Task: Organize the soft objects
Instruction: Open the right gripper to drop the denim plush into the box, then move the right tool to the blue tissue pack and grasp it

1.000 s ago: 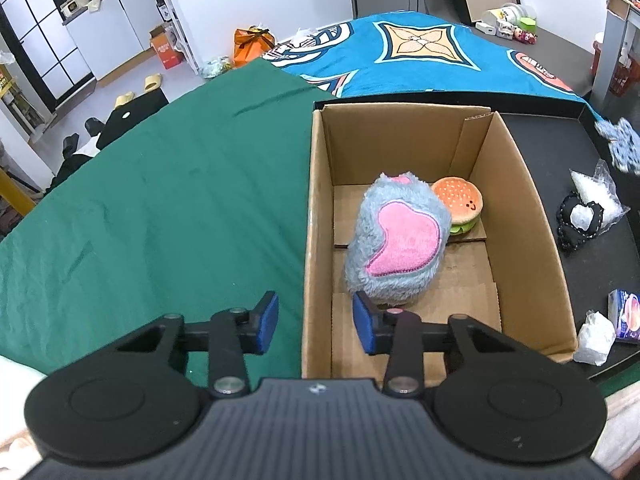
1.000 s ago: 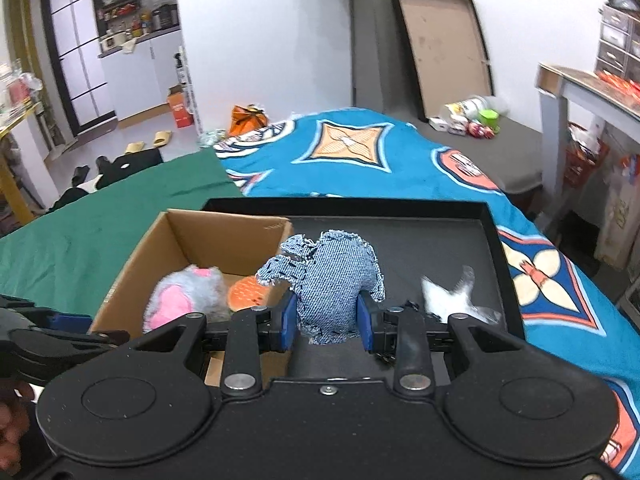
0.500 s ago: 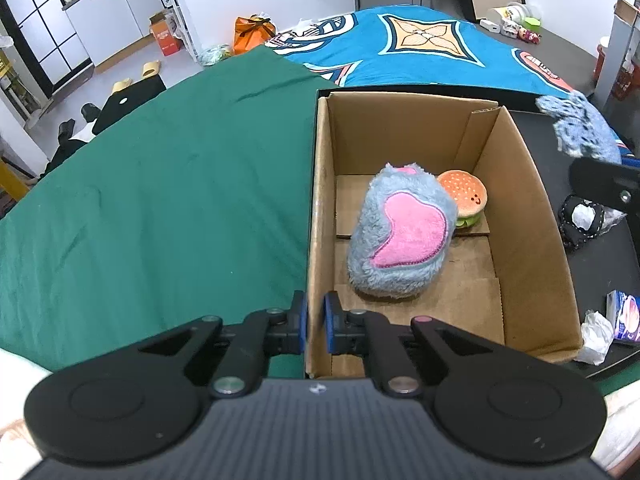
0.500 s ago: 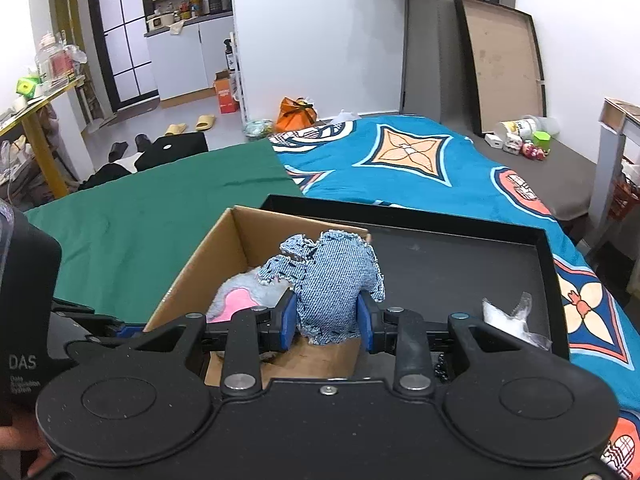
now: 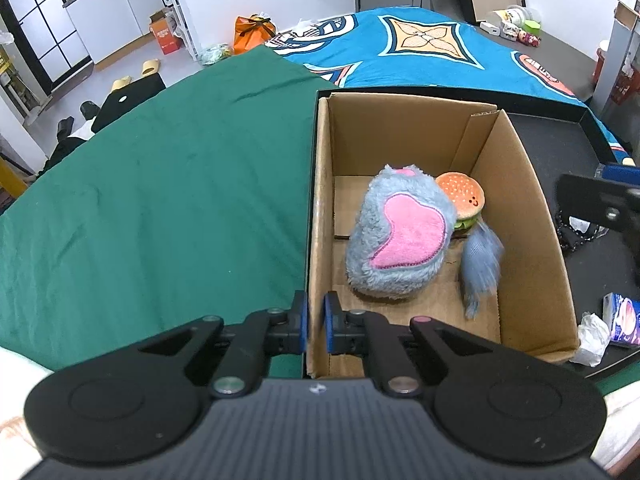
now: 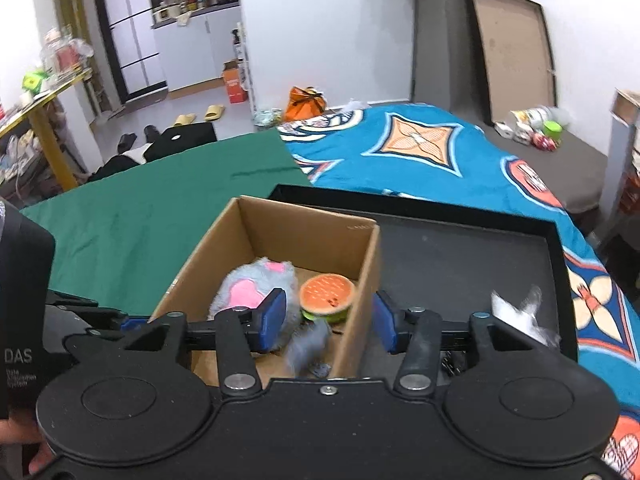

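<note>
An open cardboard box (image 5: 520, 184) (image 6: 304, 220) sits on a black tray. Inside lie a grey-blue plush with a pink heart (image 5: 396, 236) (image 6: 248, 292) and a burger plush (image 5: 462, 196) (image 6: 328, 294). A blue denim piece (image 5: 480, 264) (image 6: 308, 346) is blurred inside the box, beside the burger. My left gripper (image 5: 316, 324) is shut on the box's near left wall. My right gripper (image 6: 330, 322) is open and empty above the box's right wall; it also shows in the left wrist view (image 5: 600, 200).
The black tray (image 6: 460, 256) holds a clear plastic bag (image 6: 520, 316), a black chain (image 5: 576, 232), crumpled tissue (image 5: 592, 336) and a small carton (image 5: 624, 320). Green cloth (image 5: 160, 200) lies left of the box, a blue patterned blanket (image 6: 420, 160) behind.
My right gripper opened and let go of the denim piece, which dropped into the box. My left gripper closed on the box's left wall half a second ago and stays there.
</note>
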`<act>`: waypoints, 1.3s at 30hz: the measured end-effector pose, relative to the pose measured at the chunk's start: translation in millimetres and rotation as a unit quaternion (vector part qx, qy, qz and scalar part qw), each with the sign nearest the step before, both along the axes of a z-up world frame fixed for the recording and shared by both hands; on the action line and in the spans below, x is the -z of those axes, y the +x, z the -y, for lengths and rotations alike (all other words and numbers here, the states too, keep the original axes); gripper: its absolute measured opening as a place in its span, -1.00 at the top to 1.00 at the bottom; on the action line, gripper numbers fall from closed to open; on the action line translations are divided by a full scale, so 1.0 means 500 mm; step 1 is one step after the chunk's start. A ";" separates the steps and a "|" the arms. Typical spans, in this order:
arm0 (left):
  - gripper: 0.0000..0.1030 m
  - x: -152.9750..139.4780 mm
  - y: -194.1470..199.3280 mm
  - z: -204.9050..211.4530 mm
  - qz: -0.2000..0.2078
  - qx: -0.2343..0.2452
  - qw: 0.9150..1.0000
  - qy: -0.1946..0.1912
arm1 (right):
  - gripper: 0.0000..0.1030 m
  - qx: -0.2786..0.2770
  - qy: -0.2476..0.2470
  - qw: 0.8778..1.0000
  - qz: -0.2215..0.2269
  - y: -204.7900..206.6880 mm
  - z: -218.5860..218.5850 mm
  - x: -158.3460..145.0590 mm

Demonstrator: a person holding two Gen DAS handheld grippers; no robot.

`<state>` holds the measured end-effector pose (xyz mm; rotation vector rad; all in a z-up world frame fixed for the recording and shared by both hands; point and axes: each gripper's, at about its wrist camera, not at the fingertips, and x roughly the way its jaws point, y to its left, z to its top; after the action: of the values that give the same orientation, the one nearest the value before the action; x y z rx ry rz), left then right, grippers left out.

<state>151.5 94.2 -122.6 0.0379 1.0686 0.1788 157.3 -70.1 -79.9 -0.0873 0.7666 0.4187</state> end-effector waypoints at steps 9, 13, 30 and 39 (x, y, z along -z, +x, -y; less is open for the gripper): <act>0.84 -0.004 -0.004 0.006 0.003 0.000 1.000 0.013 | 0.06 0.039 0.000 0.999 -0.031 -0.024 0.077 0.038; 0.80 -0.006 -0.004 0.014 0.003 0.003 1.000 0.028 | 0.07 0.054 -0.003 0.998 -0.043 -0.035 0.102 0.059; 0.01 -0.016 -0.010 0.042 0.012 0.012 0.997 0.072 | -0.61 0.174 -0.005 0.980 -0.099 -0.028 0.233 0.152; -0.14 -0.010 0.001 0.052 0.002 0.015 0.996 0.093 | -0.64 0.195 0.009 0.972 -0.128 -0.016 0.274 0.195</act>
<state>152.2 68.2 -117.8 0.2204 1.0450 0.2500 149.2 -207.4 -177.4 0.1375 1.0092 0.0612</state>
